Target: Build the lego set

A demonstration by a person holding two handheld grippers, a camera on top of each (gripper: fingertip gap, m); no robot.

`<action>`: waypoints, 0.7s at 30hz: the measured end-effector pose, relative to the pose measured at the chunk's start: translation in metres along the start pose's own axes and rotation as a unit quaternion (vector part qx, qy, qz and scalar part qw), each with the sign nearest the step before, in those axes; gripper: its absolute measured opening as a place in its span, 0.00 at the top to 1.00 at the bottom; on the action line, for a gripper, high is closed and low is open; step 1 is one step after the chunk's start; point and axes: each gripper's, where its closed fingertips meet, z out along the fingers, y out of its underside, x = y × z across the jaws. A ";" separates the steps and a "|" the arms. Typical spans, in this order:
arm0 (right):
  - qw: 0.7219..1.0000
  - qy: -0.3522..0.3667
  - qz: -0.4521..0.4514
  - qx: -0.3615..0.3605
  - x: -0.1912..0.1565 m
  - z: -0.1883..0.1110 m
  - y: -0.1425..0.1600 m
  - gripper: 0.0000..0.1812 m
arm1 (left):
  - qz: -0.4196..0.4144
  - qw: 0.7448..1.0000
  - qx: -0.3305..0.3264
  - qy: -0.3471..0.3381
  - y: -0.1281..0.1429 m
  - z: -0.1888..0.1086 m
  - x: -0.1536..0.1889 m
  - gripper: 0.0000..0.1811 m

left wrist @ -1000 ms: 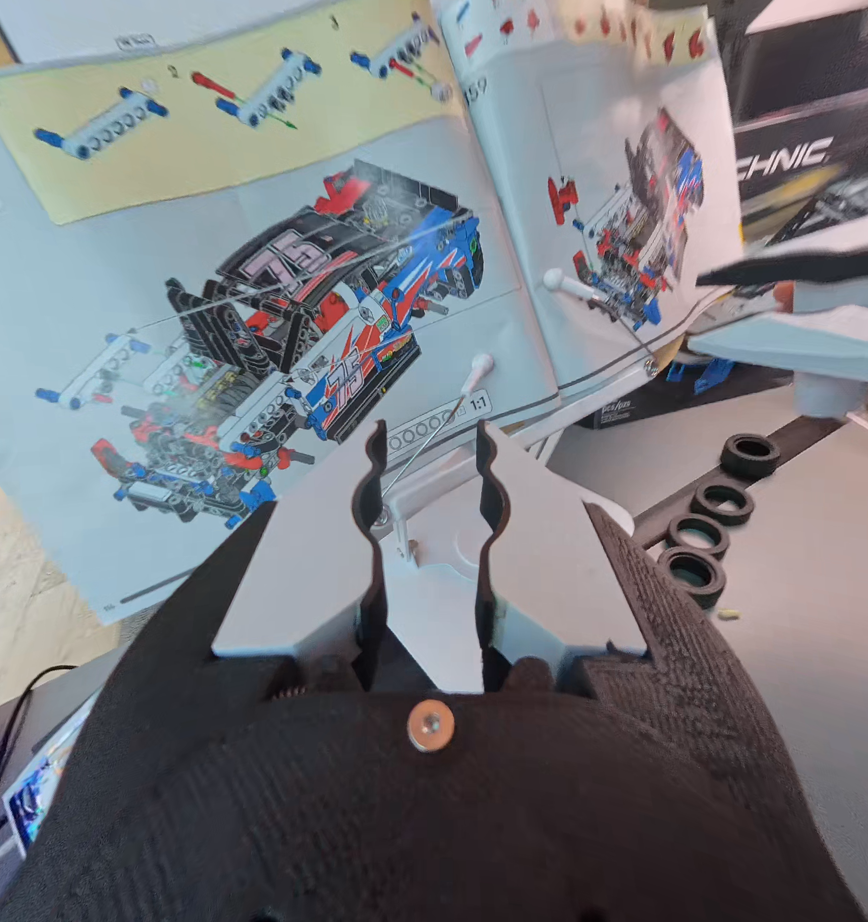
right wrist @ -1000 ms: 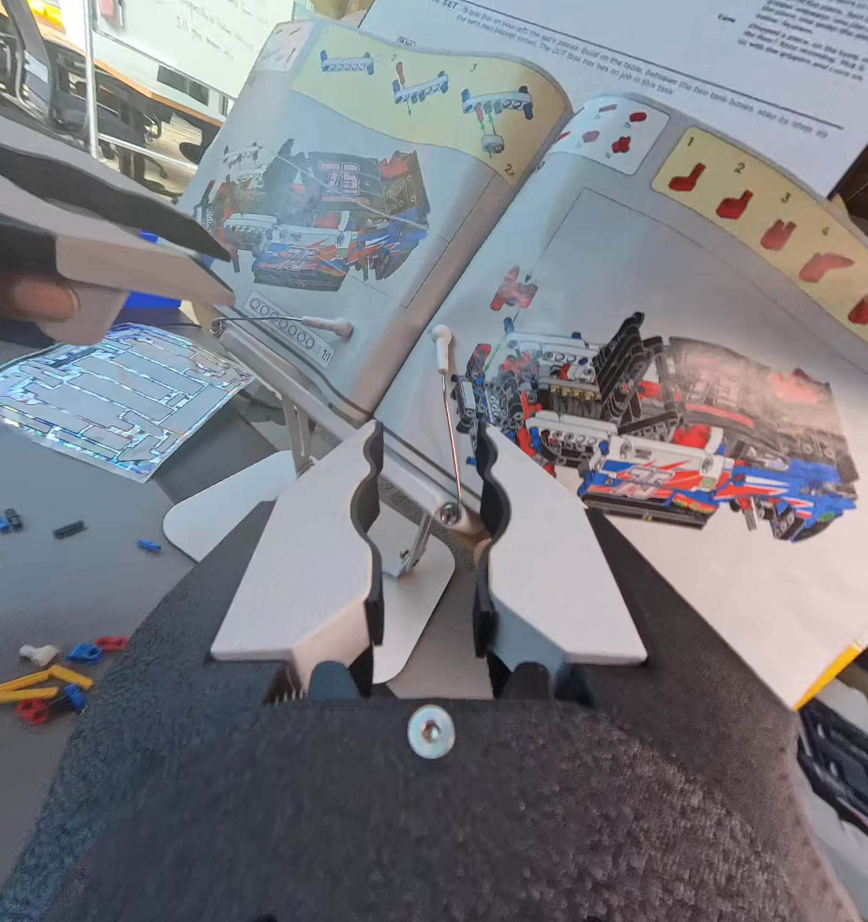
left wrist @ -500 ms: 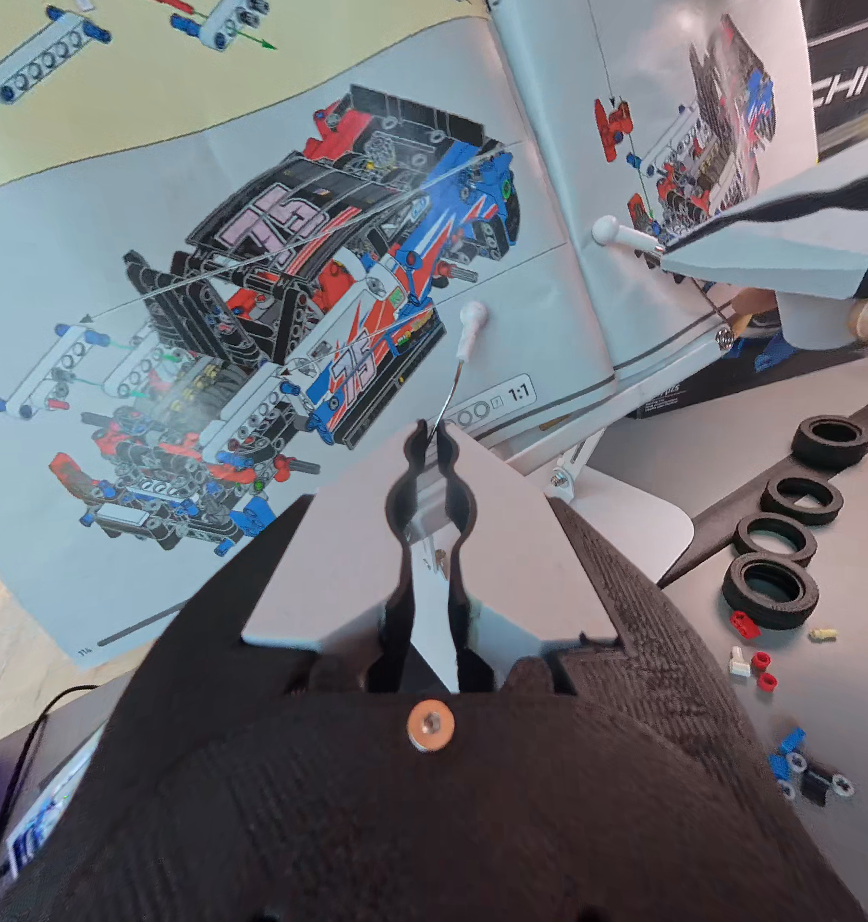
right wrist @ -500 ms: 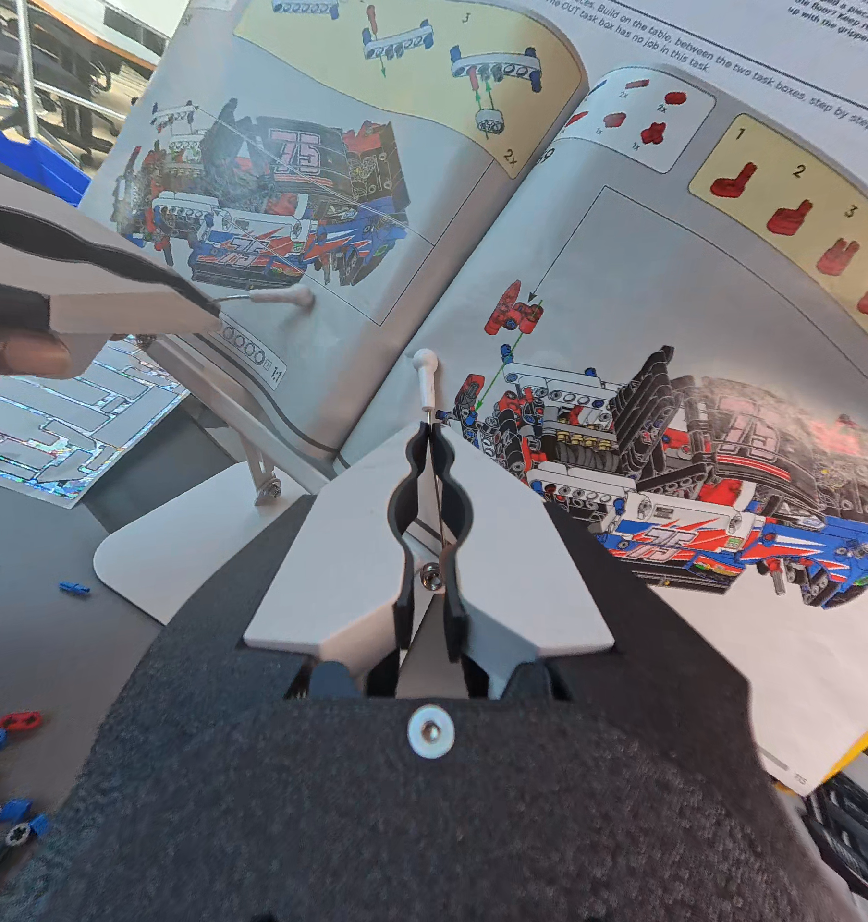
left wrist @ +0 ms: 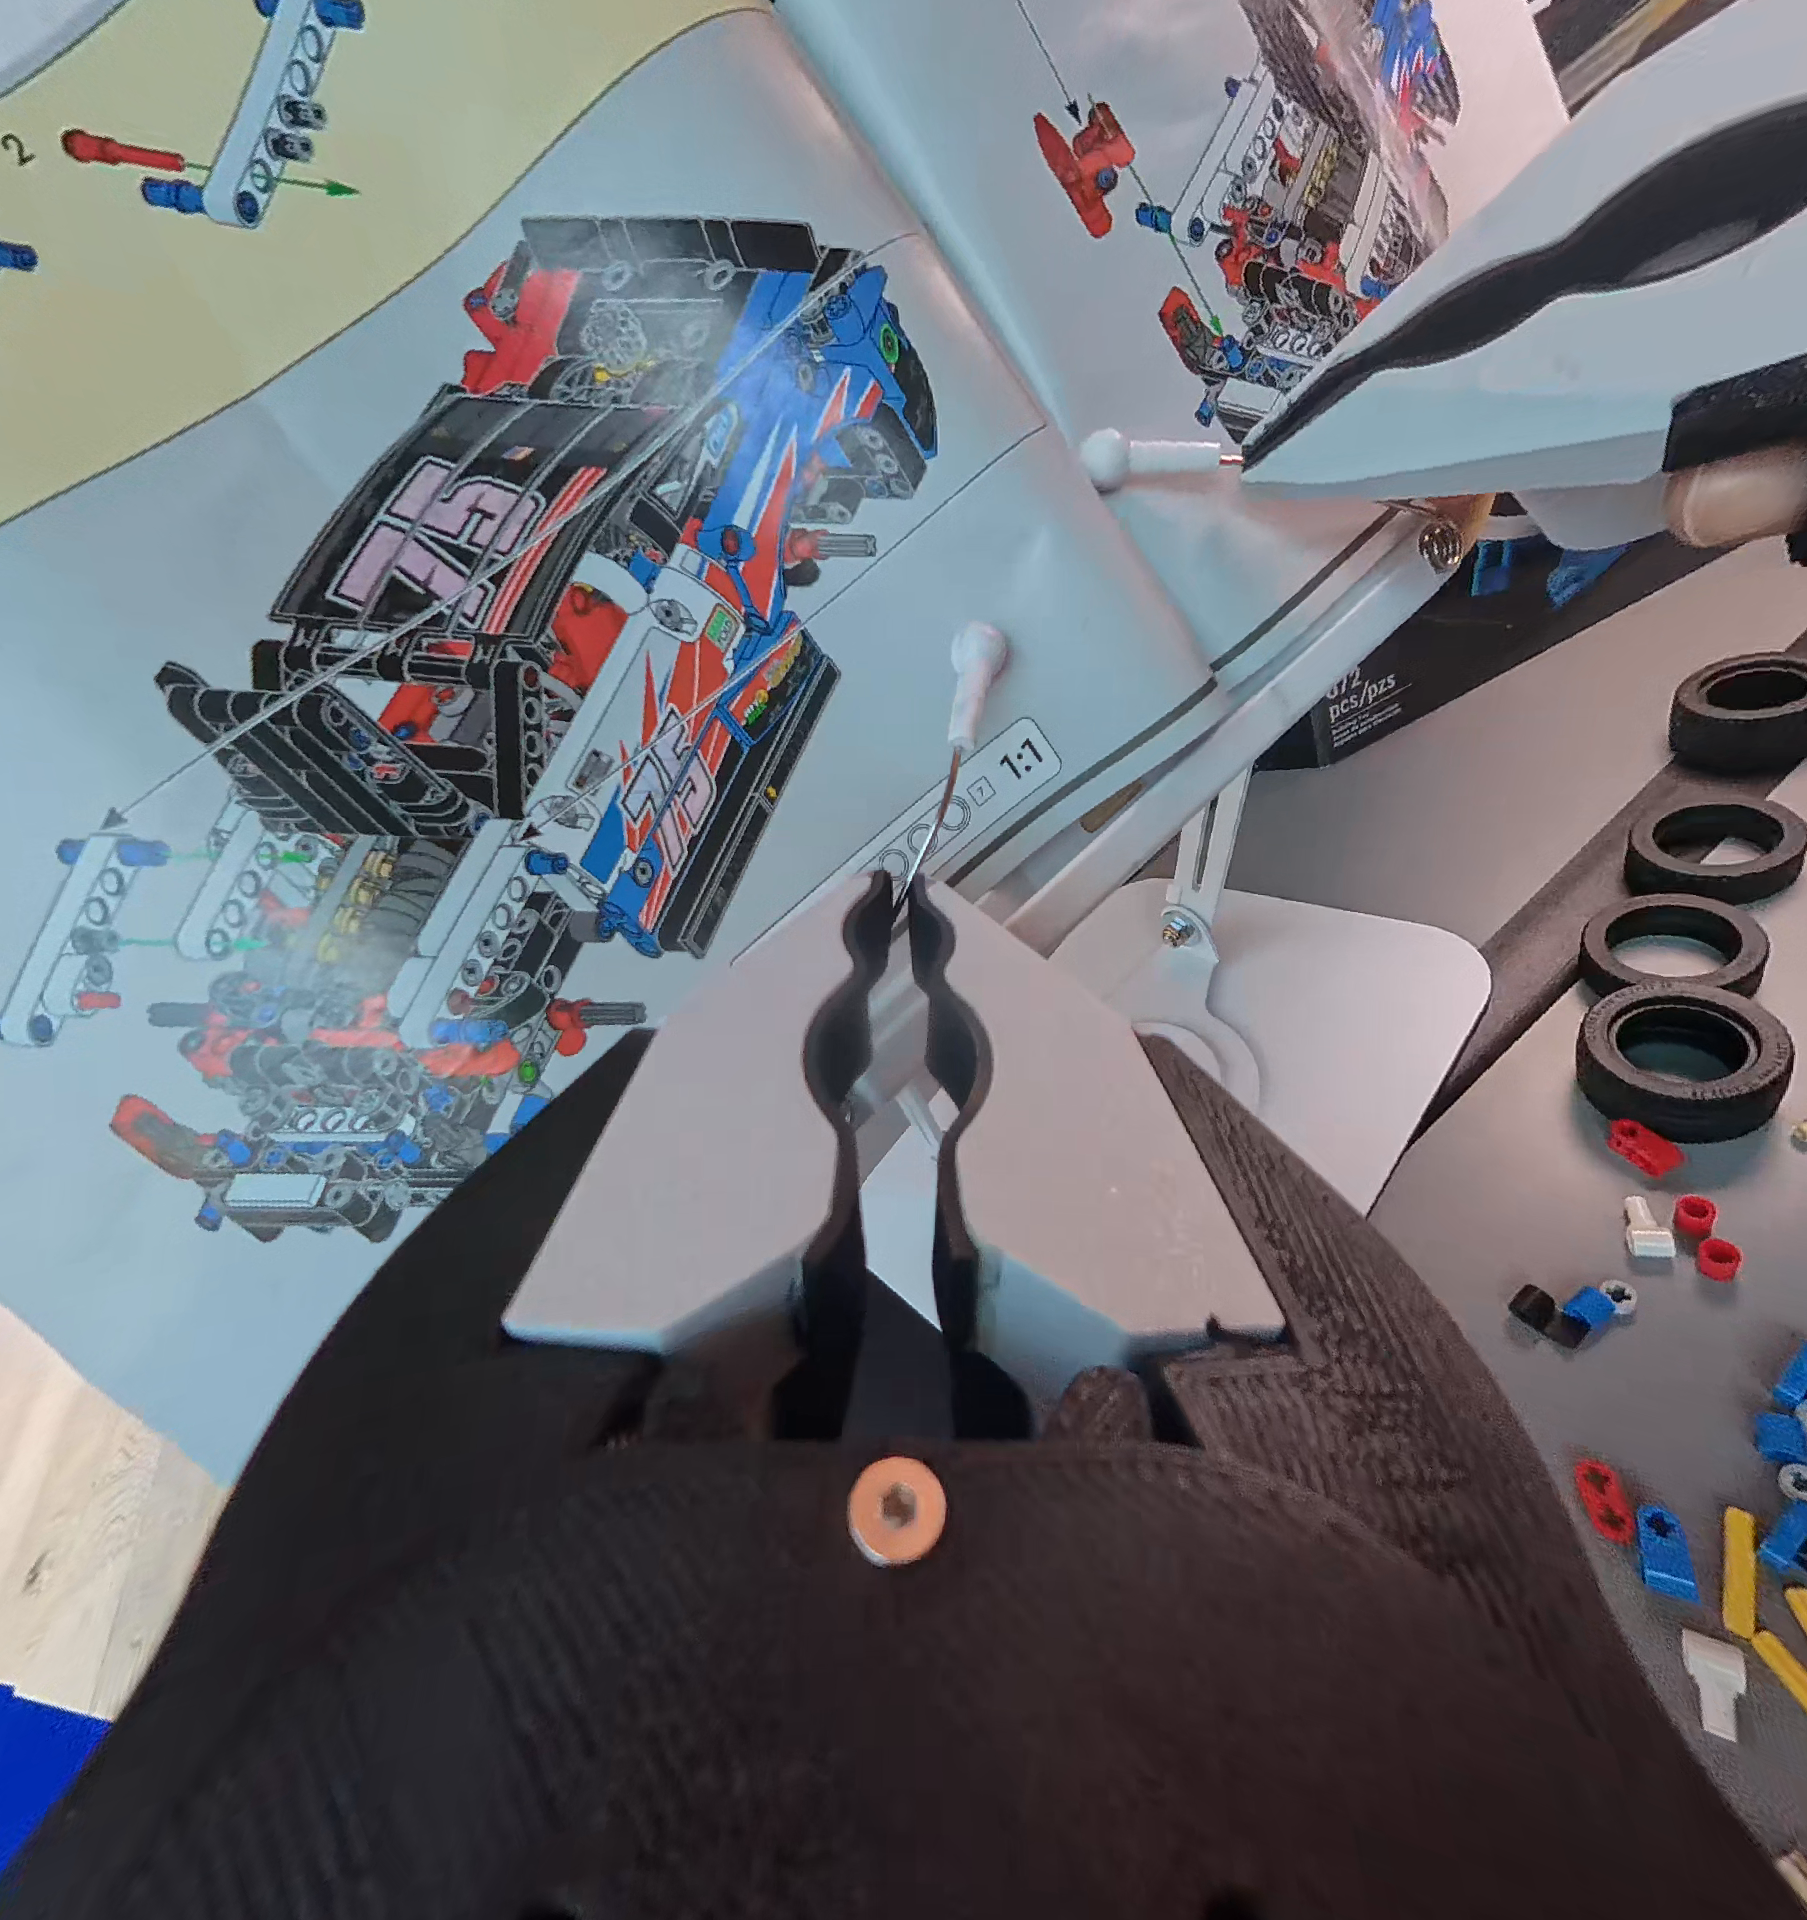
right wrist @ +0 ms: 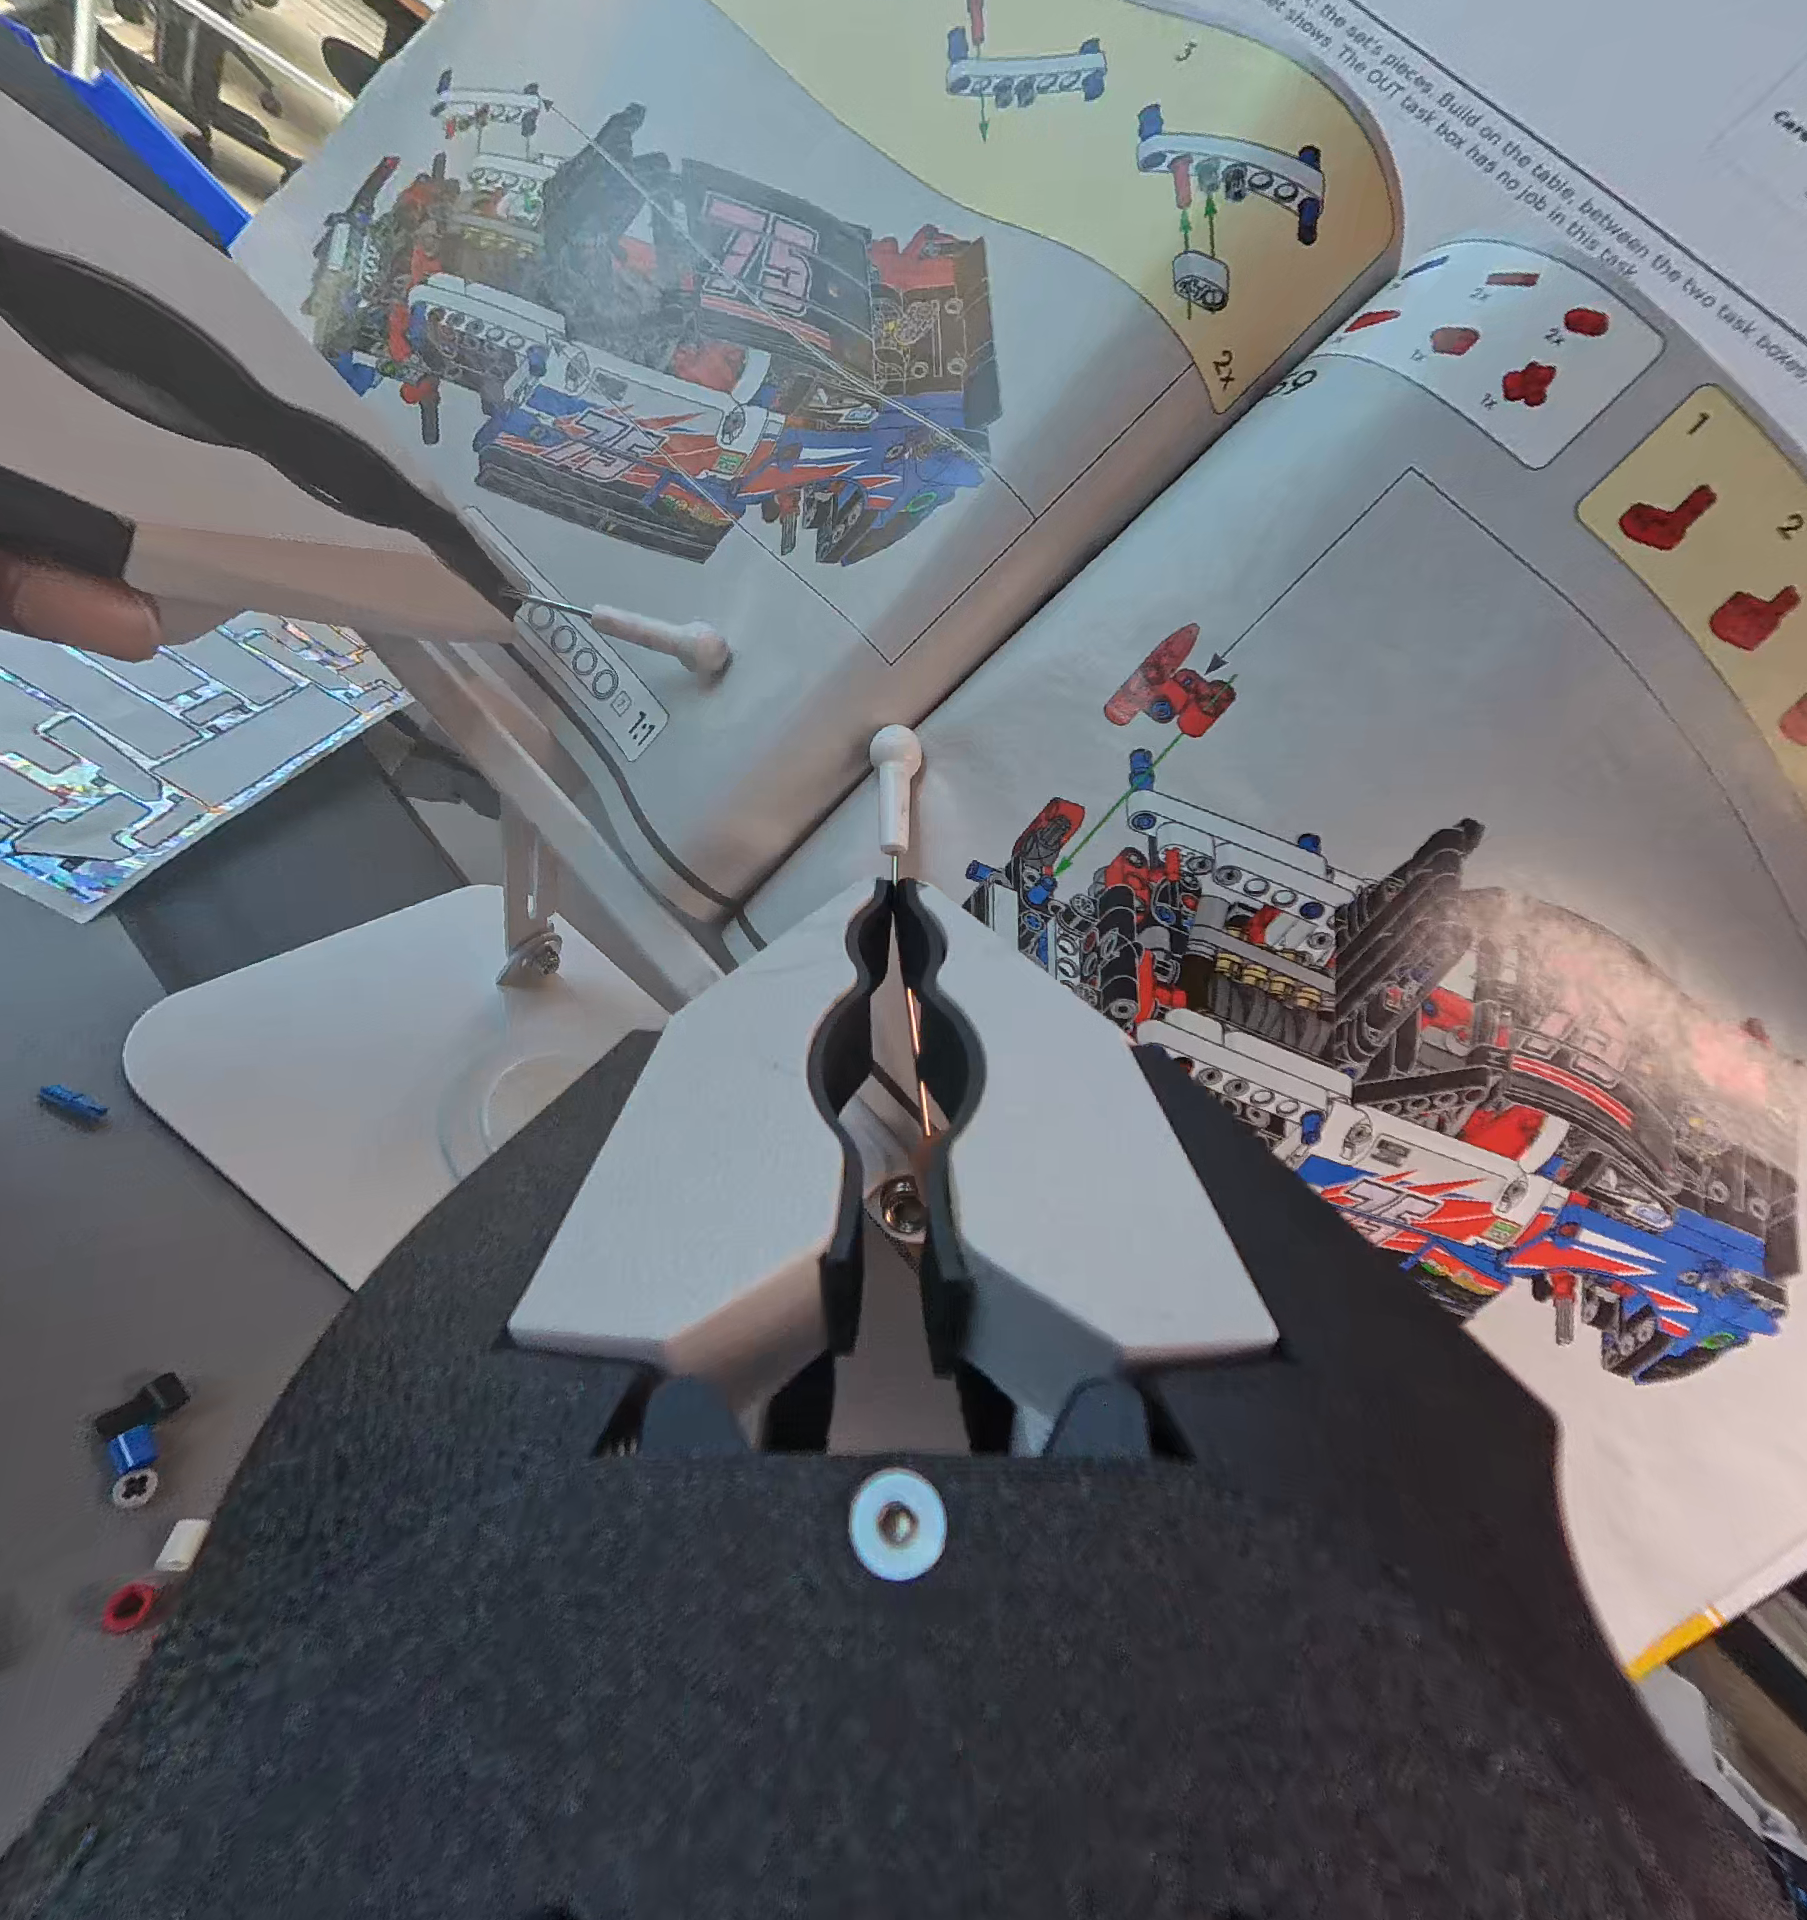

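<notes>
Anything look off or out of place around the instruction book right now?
Nothing damaged. Oddly, both tongs are shut on the book stand's page-holder wires: left tongs on the left wire, right tongs on the right wire. Small parts lie scattered on the table, ordinary for mid-build.

The instruction booklet [left wrist: 255,623] pages were pale grey with yellow panels. The tyres [left wrist: 1683,1060] were black. The sticker sheet [right wrist: 99,769] was holographic silver.

Right tool [right wrist: 896,894] pinches the right page-holder wire [right wrist: 893,784] against the open instruction booklet [right wrist: 1294,790]
</notes>
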 end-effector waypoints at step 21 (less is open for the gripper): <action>0.986 0.074 0.138 0.061 0.083 0.028 -0.103 0.97 | -0.274 0.960 0.036 0.036 0.026 -0.232 0.135 0.88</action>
